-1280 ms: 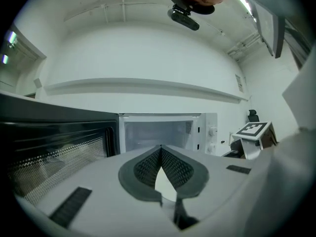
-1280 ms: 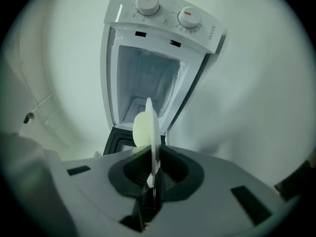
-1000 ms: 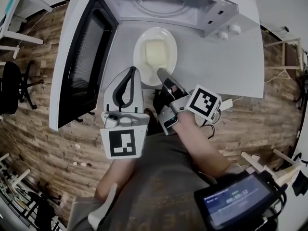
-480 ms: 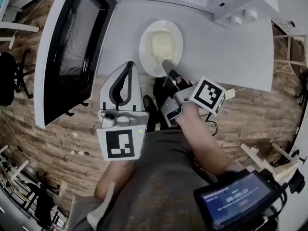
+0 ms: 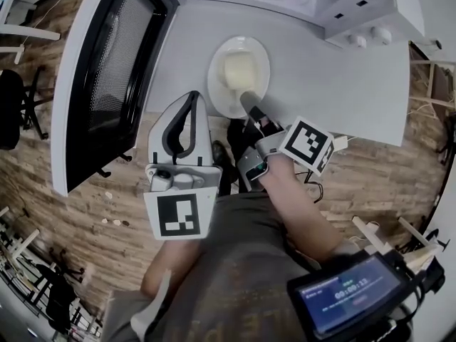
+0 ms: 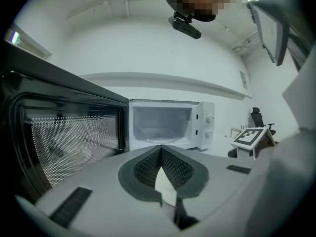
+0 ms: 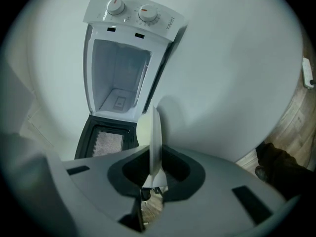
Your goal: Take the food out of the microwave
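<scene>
1 view, the head view, shows food (image 5: 240,68) on the plate (image 5: 225,100).

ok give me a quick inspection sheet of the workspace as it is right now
surface: white table, the plate and the microwave stand on it
job's things: plate with a pale block of food sits on the table in front of the microwave; microwave door open, cavity bare in the gripper views
clutter: small scraps on the floor
grippers: right gripper shut on the plate's near rim; left gripper shut, empty, beside the plate
cables: thin dark lead near the right hand
surroundings: wood floor, office chair, screen device
</scene>
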`<action>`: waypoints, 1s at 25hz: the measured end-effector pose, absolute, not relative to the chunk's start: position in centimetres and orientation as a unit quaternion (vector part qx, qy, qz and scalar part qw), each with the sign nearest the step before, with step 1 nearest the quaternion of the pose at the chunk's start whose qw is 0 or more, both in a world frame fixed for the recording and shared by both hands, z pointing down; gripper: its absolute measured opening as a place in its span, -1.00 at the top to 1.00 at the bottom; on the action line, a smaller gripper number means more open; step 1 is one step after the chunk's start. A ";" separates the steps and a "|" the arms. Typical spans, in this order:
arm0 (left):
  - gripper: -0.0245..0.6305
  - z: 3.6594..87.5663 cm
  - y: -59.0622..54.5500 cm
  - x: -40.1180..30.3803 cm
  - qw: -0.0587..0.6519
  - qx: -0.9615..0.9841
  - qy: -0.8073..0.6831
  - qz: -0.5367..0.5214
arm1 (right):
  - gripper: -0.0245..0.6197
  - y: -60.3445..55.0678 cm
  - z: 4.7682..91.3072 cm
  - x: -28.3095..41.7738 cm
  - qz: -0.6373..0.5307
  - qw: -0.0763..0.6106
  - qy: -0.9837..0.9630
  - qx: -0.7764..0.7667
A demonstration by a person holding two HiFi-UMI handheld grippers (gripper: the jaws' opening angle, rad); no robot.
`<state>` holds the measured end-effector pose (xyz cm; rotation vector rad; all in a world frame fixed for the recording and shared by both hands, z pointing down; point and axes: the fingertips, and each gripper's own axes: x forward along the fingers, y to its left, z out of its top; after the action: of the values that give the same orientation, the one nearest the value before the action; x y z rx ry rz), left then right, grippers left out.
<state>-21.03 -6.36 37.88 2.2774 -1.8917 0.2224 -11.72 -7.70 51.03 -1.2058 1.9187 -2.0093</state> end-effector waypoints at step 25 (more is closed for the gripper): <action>0.91 37.4 -6.4 -20.8 0.086 0.775 -0.622 0.070 | -0.10 -6.3 48.9 -13.6 -0.497 -0.113 0.798 -0.323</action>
<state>-20.84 -6.37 37.41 2.3097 -1.8546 0.2071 -13.64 -6.27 48.87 -1.0935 2.7040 -1.6853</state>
